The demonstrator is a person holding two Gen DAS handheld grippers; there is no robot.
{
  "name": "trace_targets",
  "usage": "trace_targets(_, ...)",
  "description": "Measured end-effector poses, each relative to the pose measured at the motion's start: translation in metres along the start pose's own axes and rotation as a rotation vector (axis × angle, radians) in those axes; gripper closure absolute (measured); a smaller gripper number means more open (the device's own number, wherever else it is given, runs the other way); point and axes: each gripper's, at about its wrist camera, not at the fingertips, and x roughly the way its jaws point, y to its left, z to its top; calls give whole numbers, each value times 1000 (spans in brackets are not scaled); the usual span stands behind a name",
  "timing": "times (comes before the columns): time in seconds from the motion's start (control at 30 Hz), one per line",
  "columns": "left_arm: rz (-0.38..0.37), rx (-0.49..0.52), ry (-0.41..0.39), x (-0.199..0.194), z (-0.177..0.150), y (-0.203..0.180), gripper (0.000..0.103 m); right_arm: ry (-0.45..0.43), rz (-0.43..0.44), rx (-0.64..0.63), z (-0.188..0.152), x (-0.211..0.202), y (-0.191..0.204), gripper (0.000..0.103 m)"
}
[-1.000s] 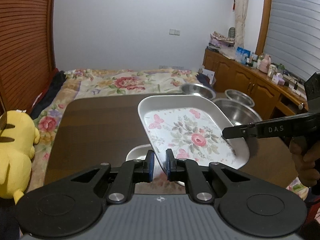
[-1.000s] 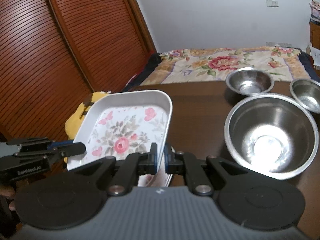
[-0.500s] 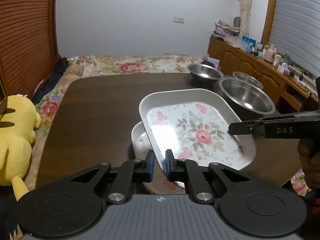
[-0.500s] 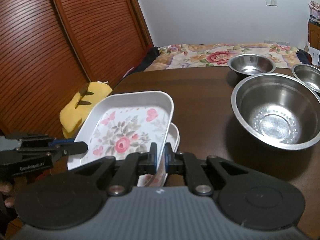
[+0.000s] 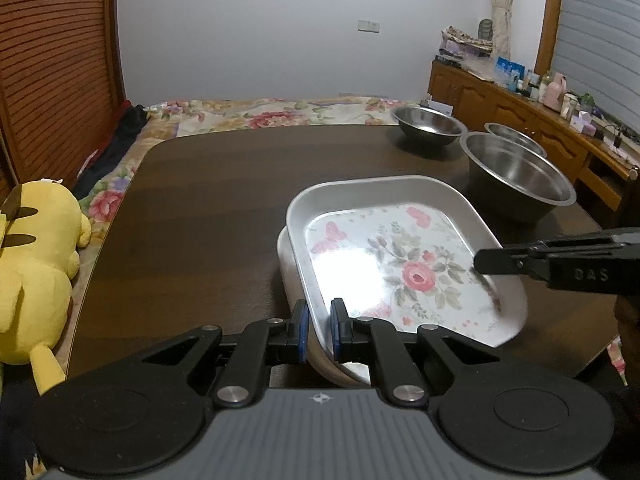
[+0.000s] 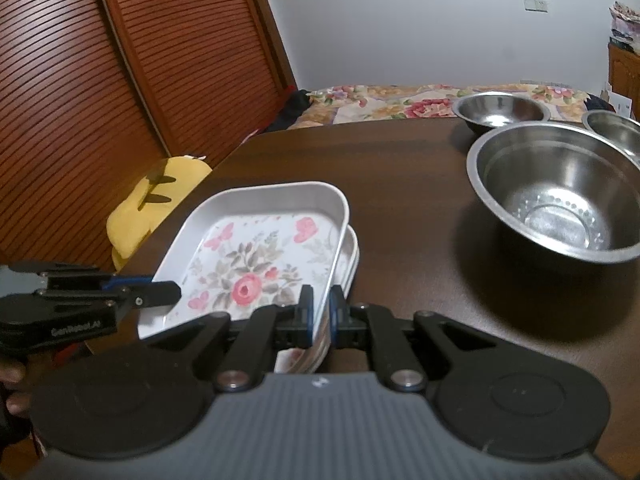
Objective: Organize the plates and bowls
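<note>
On the dark wooden table [image 5: 248, 184] sits a white plate [image 5: 285, 264], the landmark. Directly over it: floral tray [image 5: 400, 256], tilted, nearly nested, its far-left corner just above the plate's rim. Left gripper [image 5: 319, 330] fingers clamped narrow on the tray's near rim in the left wrist view. Right gripper [image 6: 321, 312] fingers clamped narrow on the opposite rim, seen in the right wrist view. Right of the plate, apart: large steel bowl [image 6: 560, 192]. Beyond that bowl, two smaller steel bowls [image 5: 430, 124] [image 5: 514, 138]. Left of the plate, off the table edge: yellow plush toy [image 5: 32, 276]. Behind the table: floral bedspread [image 5: 280, 114].
</note>
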Motion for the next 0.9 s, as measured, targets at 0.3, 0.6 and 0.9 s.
trace_targets(0.3,25,15,-12,3,-2,-2,91,-37,-5,-3,-10,2,6,91)
trace_targets(0.6,72,50,-24,5,-6,-8,91,-62,-28,-35,-14,2,11,90)
trace_targets(0.9,82,26,-9,9,-9,0,91,-58,-19,-43,-16,4,13,90)
